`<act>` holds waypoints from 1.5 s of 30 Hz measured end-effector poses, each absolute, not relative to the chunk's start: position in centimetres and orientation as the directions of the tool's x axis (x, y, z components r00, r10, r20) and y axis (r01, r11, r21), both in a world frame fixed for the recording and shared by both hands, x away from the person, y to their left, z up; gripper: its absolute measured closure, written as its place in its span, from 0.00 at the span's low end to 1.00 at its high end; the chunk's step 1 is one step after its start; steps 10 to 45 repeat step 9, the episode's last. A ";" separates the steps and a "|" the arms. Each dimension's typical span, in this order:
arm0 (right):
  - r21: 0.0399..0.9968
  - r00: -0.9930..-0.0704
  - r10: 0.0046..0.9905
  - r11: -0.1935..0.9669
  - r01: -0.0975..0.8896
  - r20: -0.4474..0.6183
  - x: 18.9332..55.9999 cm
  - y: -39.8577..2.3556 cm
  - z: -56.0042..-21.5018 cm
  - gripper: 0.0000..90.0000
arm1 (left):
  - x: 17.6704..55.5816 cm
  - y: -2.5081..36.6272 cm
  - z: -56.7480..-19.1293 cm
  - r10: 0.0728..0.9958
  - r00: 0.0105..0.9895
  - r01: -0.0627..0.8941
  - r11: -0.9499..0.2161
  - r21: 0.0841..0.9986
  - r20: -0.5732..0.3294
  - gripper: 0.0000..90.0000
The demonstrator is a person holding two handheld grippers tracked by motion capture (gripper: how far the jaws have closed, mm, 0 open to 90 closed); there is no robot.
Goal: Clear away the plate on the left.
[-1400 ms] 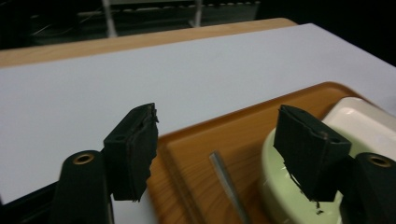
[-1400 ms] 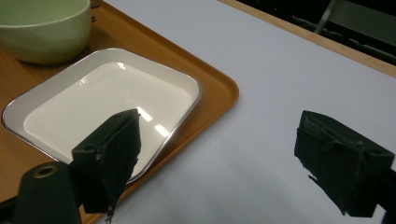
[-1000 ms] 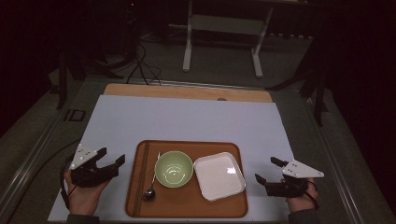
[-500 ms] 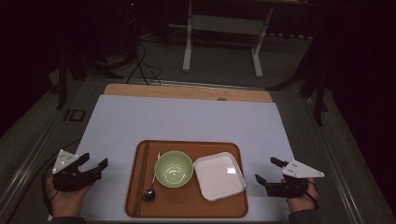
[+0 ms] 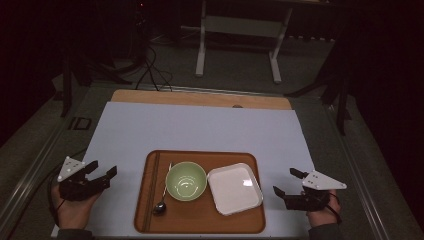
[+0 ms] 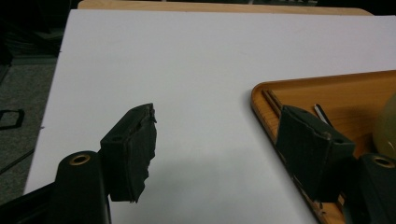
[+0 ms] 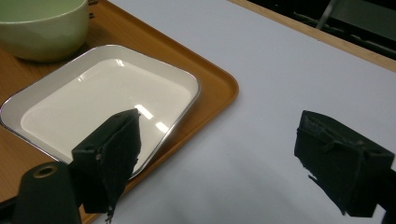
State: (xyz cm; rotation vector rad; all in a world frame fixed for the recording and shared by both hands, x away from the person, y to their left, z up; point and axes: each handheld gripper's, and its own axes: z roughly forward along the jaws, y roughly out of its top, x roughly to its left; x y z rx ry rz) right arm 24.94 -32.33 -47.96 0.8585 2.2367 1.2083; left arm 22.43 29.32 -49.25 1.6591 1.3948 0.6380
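Nothing on the tray [image 5: 200, 225] looks handled yet: the green bowl [image 5: 186, 180], the white square plate [image 5: 235, 188] and the spoon [image 5: 162, 197] all lie inside its rim, so by my reckoning the work is at its very start and every pick is left to do. The left gripper [image 5: 104, 171] hangs over the white worktop [image 5: 200, 125] just off the tray's left edge, jaws spread wide and holding nothing; in the left gripper view its pads [image 6: 130, 154] frame bare worktop and the tray's corner. The right gripper [image 5: 286, 184] sits off the tray's right edge, also released and empty, and the right gripper view looks between its jaws at the plate's near corner. The plate lies flat, turned slightly so its corners point off the tray's axes. The spoon lies left of the bowl, its long axis running away from the person, bowl end nearest them, handle leaning slightly right.
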 end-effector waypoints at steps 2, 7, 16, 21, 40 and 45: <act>0.854 -0.703 0.705 0.421 0.306 -0.096 24.9 -32.3 -48.0 0.16 | 22.5 29.0 -49.3 0.957 0.258 0.525 -0.025 0.851 -0.131 0.33; 0.853 -0.702 0.707 0.420 0.311 -0.091 25.0 -32.4 -48.1 0.16 | 22.8 28.4 -49.3 0.955 0.272 0.527 -0.046 0.849 -0.117 0.33; 0.851 -0.702 0.707 0.421 0.313 -0.092 25.1 -32.5 -48.1 0.16 | 22.8 28.4 -49.3 0.955 0.271 0.527 -0.045 0.849 -0.118 0.33; 0.851 -0.702 0.707 0.421 0.313 -0.092 25.1 -32.5 -48.1 0.16 | 22.8 28.4 -49.3 0.955 0.271 0.527 -0.045 0.849 -0.118 0.33; 0.851 -0.702 0.707 0.421 0.313 -0.092 25.1 -32.5 -48.1 0.16 | 22.8 28.4 -49.3 0.955 0.271 0.527 -0.045 0.849 -0.118 0.33; 0.851 -0.702 0.707 0.421 0.313 -0.092 25.1 -32.5 -48.1 0.16 | 22.8 28.4 -49.3 0.955 0.271 0.527 -0.045 0.849 -0.118 0.33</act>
